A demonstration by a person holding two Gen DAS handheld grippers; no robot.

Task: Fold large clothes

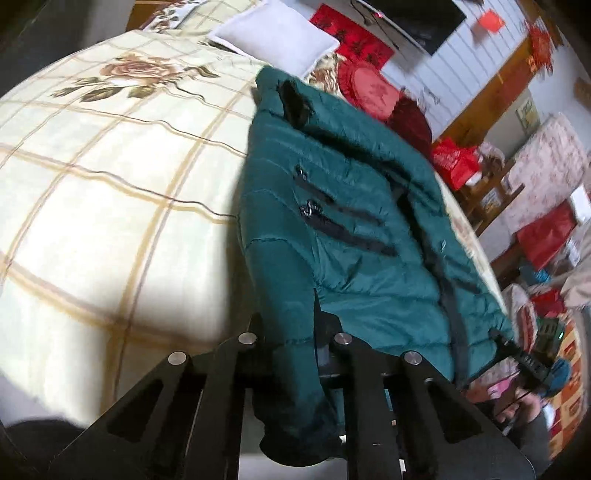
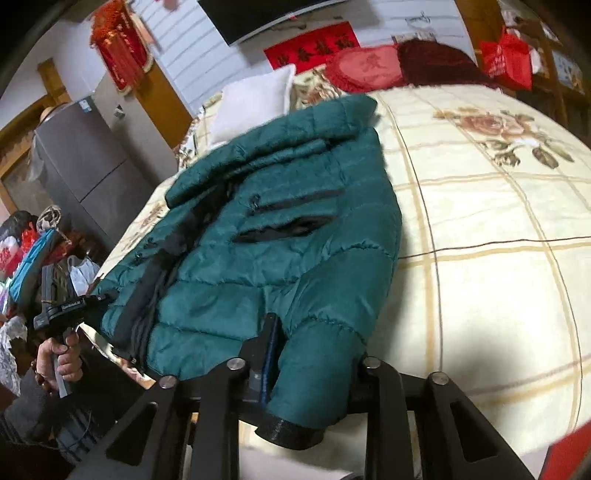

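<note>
Here both tongs, left (image 1: 291, 332) and right (image 2: 314, 354), clamped on green jacket (image 1: 351, 221) sleeves over bedspread (image 1: 110, 184).

This is a lived-in home bedroom. A large bed (image 2: 480, 229) fills both views, covered in a cream checked quilt printed with roses, with a white pillow (image 2: 255, 99) and a round red cushion (image 2: 365, 66) at its head. Red festive banners (image 2: 314, 44) and a hanging ornament (image 2: 118, 44) decorate the wall, a dark television (image 1: 417, 18) is mounted above, and a grey refrigerator (image 2: 85, 166) stands beside cluttered bags.
</note>
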